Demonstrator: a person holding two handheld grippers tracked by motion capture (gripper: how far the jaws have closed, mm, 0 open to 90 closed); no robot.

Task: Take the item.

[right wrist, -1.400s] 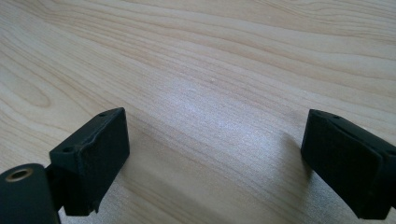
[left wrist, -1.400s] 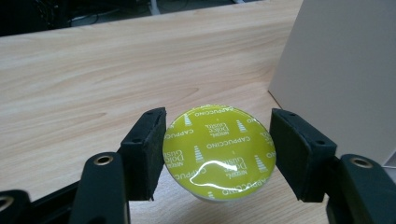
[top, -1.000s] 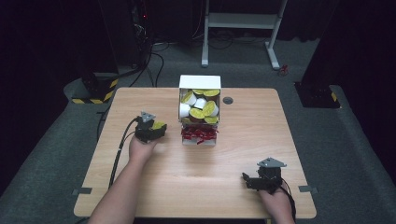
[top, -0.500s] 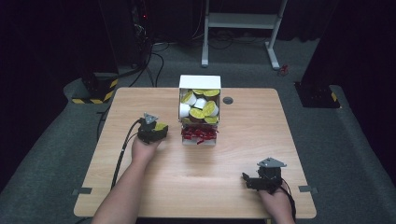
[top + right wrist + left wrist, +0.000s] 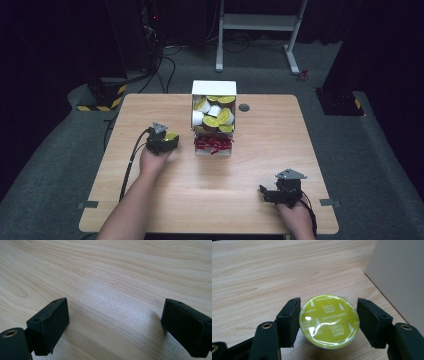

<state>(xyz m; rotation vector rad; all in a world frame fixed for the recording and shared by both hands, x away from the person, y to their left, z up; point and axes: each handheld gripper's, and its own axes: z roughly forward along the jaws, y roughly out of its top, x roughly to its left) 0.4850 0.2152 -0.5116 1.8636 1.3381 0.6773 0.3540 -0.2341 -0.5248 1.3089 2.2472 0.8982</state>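
A lime-lidded coffee capsule (image 5: 329,321), printed "Cappuccino", stands lid-up on the wooden table (image 5: 150,200). My left gripper (image 5: 329,315) is shut on it, a black pad pressing on each side of its rim. From above, that capsule (image 5: 172,135) and the left gripper (image 5: 169,140) sit just left of the white box (image 5: 214,88), which holds several more lime and white capsules (image 5: 215,116). My right gripper (image 5: 264,192) rests near the table's front right, open, with bare wood between its pads (image 5: 50,322).
A small tray of red pieces (image 5: 214,144) sits against the box's near side. A white box wall (image 5: 399,275) rises close to the right in the left gripper view. A dark round grommet (image 5: 244,107) lies right of the box. A cable (image 5: 131,160) trails from the left gripper.
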